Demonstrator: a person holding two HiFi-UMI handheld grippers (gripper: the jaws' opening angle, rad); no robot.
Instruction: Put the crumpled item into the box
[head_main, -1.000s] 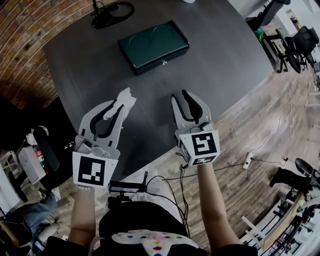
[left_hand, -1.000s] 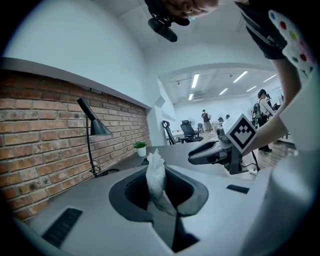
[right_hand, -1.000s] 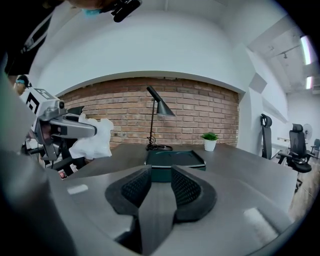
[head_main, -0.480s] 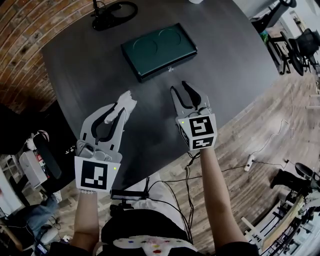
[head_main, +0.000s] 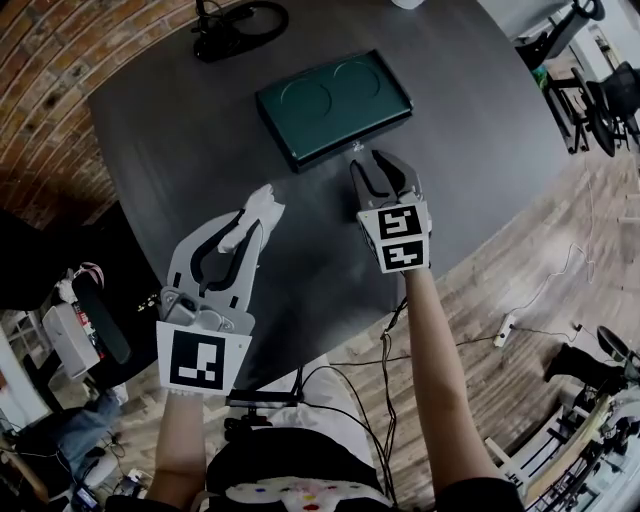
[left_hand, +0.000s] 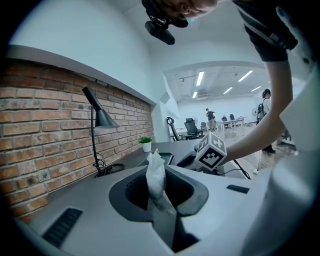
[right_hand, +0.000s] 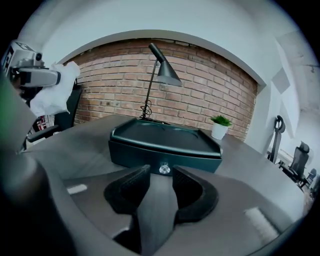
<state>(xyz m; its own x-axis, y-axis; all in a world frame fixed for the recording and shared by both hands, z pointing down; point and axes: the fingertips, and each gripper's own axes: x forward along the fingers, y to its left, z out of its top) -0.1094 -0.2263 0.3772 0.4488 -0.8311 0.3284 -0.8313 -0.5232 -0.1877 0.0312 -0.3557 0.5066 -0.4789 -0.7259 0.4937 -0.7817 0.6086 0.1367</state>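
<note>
The crumpled white tissue sits clenched in the left gripper's jaws above the dark grey surface, short of the closed dark green box, whose lid the right gripper's released, empty jaws must apparently lift first.

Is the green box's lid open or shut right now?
Shut. The box lid lies flat on its base all round, and the front clasp sits at the seam in the right gripper view.
</note>
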